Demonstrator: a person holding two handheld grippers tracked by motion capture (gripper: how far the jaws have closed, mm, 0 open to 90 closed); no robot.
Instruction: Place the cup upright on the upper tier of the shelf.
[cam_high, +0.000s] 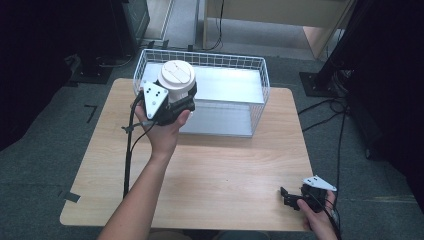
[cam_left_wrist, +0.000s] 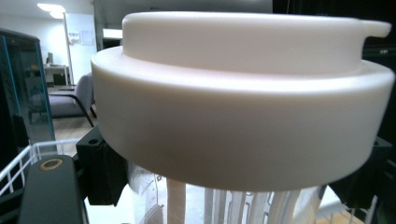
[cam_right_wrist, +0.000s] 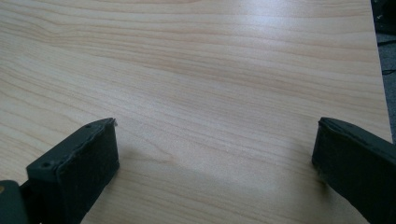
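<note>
High view shows the left gripper (cam_high: 182, 97) holding a white cup (cam_high: 176, 80) with a flat lid, up in the air at the near left corner of the wire basket (cam_high: 260, 75). The jaws are squeezed tight on the cup, just under its wide lid; in the left gripper view the lid (cam_left_wrist: 243, 107) sits right on top of the two black jaws, one on each side, and the see-through cup body hangs down between them. The cup stands straight up. I think the job now is to carry it over the basket's near rim and set it down inside. To do that well, keep the cup straight so nothing tips, lift it high enough to miss the wire rim, and let go only when its bottom rests on the basket floor. The right gripper (cam_high: 295, 197) rests on the table (cam_high: 225, 165), far from the basket, at the near right corner. Its jaws stand wide apart with nothing between them, just bare wood.
</note>
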